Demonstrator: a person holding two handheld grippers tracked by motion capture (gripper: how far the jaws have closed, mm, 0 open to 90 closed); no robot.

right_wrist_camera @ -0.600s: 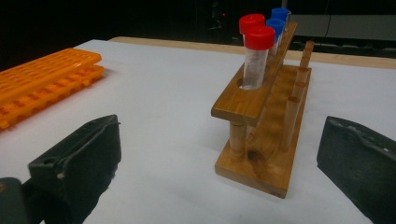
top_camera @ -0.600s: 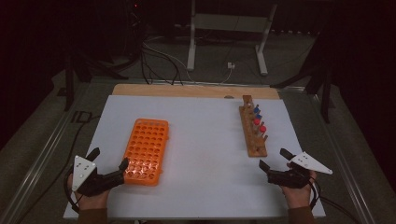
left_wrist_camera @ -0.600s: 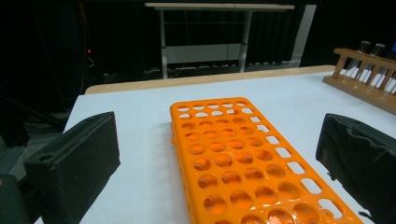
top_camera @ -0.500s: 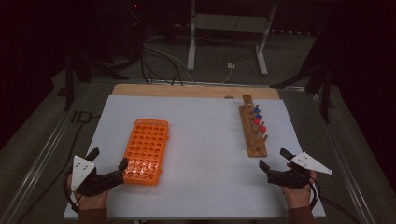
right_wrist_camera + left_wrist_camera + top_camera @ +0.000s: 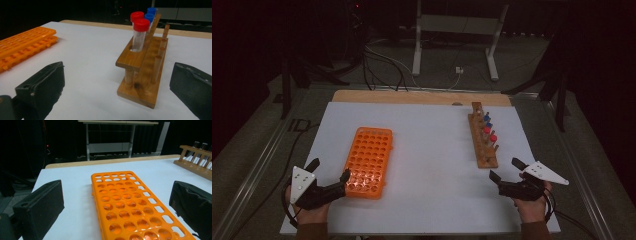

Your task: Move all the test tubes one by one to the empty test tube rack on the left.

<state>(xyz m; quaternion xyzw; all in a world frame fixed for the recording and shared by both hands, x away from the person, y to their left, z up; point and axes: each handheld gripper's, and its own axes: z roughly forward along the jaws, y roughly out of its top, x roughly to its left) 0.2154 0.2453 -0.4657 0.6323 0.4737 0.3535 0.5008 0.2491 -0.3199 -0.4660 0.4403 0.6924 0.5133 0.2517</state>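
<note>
Right gripper (image 5: 507, 173) sits at the lower right of the high view, jaws spread wide and empty, aimed at the wooden tube rack (image 5: 143, 67) just ahead; left gripper (image 5: 329, 176) at lower left, also released, flanks the near end of the orange tube rack (image 5: 369, 161); the nearest red-capped tube (image 5: 140, 35) stands upright; best approach, I'd say: level, centred below the cap, then lift straight up.

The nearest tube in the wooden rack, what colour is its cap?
Red cap, clearest in the right gripper view.
</note>
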